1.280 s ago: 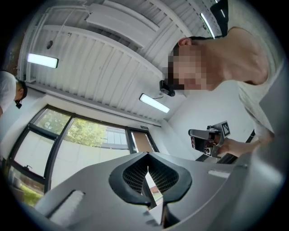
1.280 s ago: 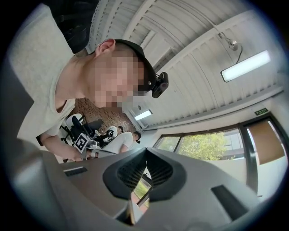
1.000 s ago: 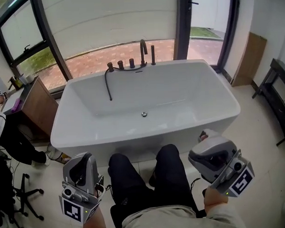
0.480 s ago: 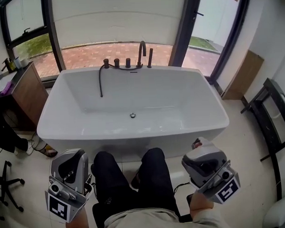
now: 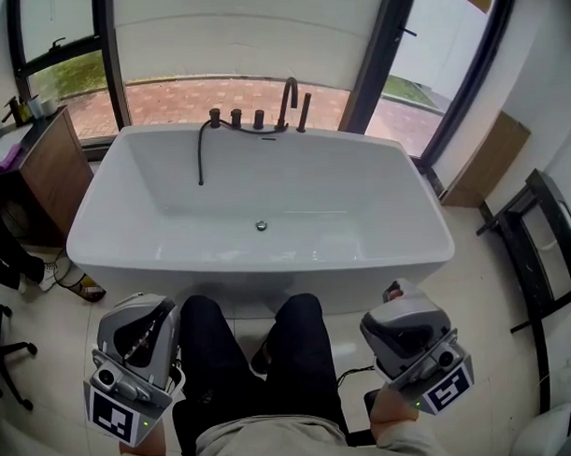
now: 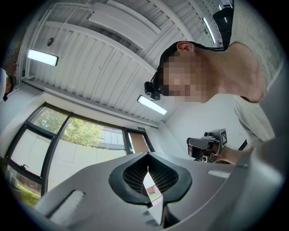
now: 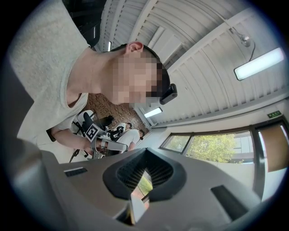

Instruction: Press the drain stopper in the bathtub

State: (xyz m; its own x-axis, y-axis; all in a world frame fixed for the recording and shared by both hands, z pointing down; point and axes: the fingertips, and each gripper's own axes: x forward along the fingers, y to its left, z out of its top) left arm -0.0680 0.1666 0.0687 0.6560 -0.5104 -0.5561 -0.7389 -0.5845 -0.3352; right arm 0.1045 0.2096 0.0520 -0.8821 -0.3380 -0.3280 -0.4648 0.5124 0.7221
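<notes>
Head view: I hold left tongs (image 5: 150, 307) and right tongs (image 5: 396, 301) pressed together, empty, beside my knees (image 5: 293, 311), well apart from the bathtub (image 5: 109, 249) drain stopper (image 5: 261, 226).

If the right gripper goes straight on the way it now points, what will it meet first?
Nothing close. The right gripper points upward, away from the bathtub, so probably the ceiling first, though depth is unclear.

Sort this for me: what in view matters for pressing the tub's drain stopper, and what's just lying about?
For the job:
drain stopper
bathtub
left gripper and right gripper, neither holding anything

Just lying about:
faucet set with its hose
wooden cabinet
black rack
</notes>
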